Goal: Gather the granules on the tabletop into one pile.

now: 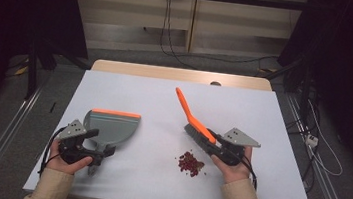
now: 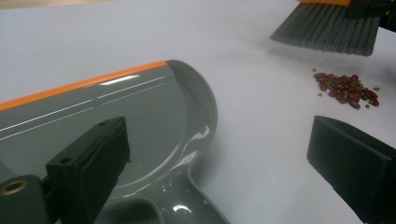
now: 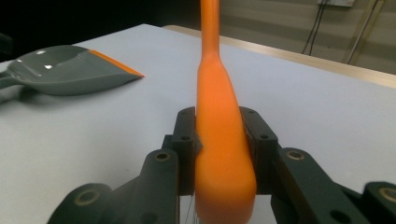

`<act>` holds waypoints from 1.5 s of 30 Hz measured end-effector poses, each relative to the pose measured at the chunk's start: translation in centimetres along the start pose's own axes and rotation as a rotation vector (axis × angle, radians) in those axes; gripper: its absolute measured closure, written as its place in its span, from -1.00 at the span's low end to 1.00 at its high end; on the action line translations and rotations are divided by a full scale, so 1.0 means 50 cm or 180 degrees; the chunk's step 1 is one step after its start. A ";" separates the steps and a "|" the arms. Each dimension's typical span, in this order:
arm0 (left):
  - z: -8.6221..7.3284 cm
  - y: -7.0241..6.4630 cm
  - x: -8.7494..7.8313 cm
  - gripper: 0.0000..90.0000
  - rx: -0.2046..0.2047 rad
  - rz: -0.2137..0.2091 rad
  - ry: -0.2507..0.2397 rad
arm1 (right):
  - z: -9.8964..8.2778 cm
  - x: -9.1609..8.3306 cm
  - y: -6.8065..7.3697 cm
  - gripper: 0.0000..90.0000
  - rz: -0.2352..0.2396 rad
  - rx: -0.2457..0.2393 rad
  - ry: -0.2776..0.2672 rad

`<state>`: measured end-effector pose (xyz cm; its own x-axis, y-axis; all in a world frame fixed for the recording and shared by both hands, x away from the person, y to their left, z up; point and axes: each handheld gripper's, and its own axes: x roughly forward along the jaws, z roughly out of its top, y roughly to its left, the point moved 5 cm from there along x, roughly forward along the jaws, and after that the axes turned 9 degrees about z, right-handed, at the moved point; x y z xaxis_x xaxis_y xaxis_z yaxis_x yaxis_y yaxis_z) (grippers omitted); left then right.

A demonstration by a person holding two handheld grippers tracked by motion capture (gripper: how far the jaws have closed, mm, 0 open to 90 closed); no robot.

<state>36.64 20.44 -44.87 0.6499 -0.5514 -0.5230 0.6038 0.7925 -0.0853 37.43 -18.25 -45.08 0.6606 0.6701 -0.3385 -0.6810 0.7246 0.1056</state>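
R hand-held gripper point(image 1: 218, 143) clamped on brush point(image 1: 194, 122) just above the bristles, orange handle sticking up and away. L hand-held gripper point(image 1: 99, 157) jaws wide apart at the dustpan point(image 1: 111, 127) handle, nothing gripped. Dustpan flat on counter point(image 1: 130, 91), orange lip facing away. Bean pile point(image 1: 190, 163), red w/ a few green bits, lies betw. pan and brush, near R hand.

Risks, as judged: pan unheld, so a sweep could shove it back and beans skid under the lip; hard flick scatters beans off the near edge; lip points the wrong way for this pile.

Surroundings: cables on floor beyond, dark frames at the sides. Nothing betw. brush and beans.
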 end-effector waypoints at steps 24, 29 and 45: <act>-0.025 0.009 -0.006 -0.86 -0.0001 0.0122 0.0162 | -0.009 -0.003 -0.035 0.42 -0.0204 0.0219 0.0477; -0.032 0.014 -0.011 -0.85 -0.0029 0.0205 0.0203 | -0.011 0.007 -0.043 0.57 -0.0231 0.0250 0.0563; -0.056 0.040 -0.015 -0.79 -0.0104 0.0528 0.0450 | -0.015 0.003 -0.030 0.58 -0.0270 0.0199 0.0490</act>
<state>36.05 23.17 -47.04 0.6665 -0.3727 -0.6456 0.4773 0.8786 -0.0145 38.33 -19.35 -46.02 0.6554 0.5771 -0.4873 -0.6008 0.7893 0.1267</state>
